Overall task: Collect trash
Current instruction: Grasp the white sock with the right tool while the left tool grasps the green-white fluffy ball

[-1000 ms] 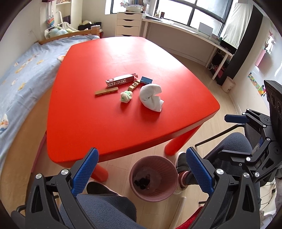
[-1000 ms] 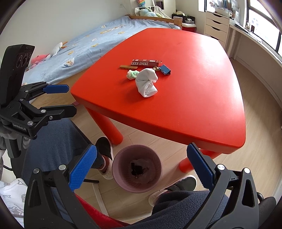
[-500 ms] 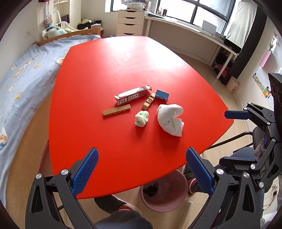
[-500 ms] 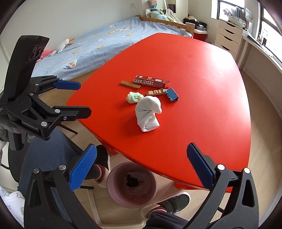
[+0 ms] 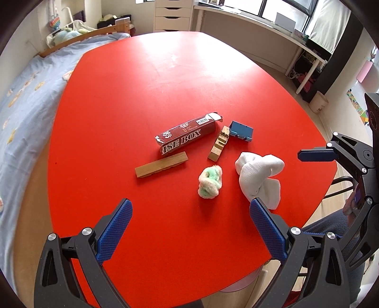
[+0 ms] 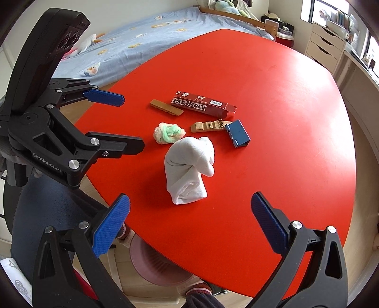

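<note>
On the red table (image 5: pixel 165 78) (image 6: pixel 272 94) lies a cluster of trash: a dark red carton (image 5: pixel 187 136) (image 6: pixel 202 106), a wooden strip (image 5: pixel 161 167) (image 6: pixel 166 107), a notched wooden piece (image 5: pixel 219 146) (image 6: pixel 208 125), a small blue box (image 5: pixel 241 131) (image 6: pixel 238 133), a green-and-white wad (image 5: pixel 210 182) (image 6: pixel 169 132) and a white crumpled cloth (image 5: pixel 259 176) (image 6: pixel 189 165). My left gripper (image 5: pixel 190 227) hovers open just short of the wad. My right gripper (image 6: pixel 189 220) is open, near the cloth's front end. Neither holds anything.
A pink waste bin (image 6: pixel 151 267) sits on the floor under the table's near edge, mostly hidden. A bed with a blue cover (image 5: pixel 21 94) flanks the table. A white drawer unit (image 5: pixel 173 16) and a long desk (image 5: pixel 260 26) line the far wall. A person's legs are below.
Both grippers have risen and moved forward over the table, so the trash is now much closer and the bin has slipped under the table edge. Both stayed open.
</note>
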